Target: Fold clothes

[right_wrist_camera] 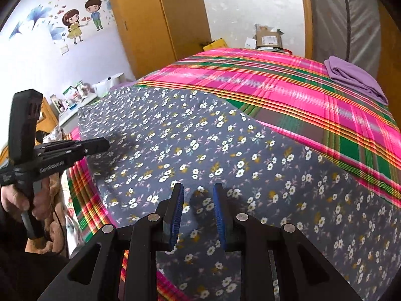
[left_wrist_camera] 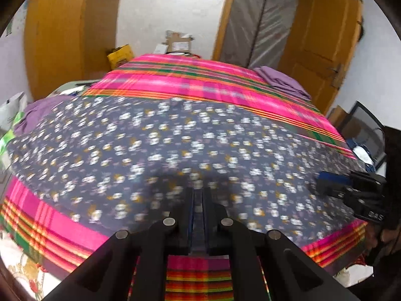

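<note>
Right wrist view: floral garment [right_wrist_camera: 225, 150] lies spread beneath parted right tongs [right_wrist_camera: 198, 193].

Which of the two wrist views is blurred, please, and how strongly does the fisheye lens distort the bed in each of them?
Left wrist view: the floral garment and plaid bedspread are smeared by motion blur, flowers streaked. Right wrist view: sharp, each flower on the garment distinct. Both views: the bed bulges like a dome and the door frames bow, with dark corners.
</note>
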A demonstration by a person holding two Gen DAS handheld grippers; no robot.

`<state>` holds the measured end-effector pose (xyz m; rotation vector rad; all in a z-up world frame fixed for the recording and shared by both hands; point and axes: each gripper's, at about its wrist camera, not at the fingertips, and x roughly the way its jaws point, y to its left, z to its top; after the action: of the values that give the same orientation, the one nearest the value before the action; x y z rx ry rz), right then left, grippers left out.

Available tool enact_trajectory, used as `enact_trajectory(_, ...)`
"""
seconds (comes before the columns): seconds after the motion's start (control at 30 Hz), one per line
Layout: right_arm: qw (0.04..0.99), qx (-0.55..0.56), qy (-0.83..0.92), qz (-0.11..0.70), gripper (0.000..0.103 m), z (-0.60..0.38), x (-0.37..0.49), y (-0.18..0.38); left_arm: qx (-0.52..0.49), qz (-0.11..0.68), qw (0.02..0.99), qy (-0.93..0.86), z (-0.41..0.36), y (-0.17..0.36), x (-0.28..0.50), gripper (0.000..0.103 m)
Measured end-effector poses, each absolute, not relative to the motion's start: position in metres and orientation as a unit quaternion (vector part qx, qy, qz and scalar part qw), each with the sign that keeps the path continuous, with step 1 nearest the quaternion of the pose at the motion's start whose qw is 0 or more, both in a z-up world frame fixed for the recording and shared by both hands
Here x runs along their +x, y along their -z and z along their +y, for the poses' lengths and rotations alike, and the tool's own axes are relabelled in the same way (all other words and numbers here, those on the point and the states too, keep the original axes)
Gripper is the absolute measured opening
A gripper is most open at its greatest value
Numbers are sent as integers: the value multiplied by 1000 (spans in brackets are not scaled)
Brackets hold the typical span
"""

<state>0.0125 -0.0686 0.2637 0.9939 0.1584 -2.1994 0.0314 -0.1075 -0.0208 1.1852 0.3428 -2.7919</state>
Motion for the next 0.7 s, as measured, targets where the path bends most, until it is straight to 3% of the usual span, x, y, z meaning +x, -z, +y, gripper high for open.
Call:
enact_trajectory(0.13,355,386,850,59,25,-71,14,-262,389,129,90,908,-129,22,33,7)
enact_trajectory(0.27,352,387,850,60,25,-74,15,-261,386,134,123,904,-143,23,33,18)
enact_trajectory(0.43,349,387,851,67,25,-77,15,-260,385,139,127,903,-150,28,33,19)
enact_trajectory(0.7,328,388,858,72,25,-78,12,-259,377,96,102,916,-139,31,32,40)
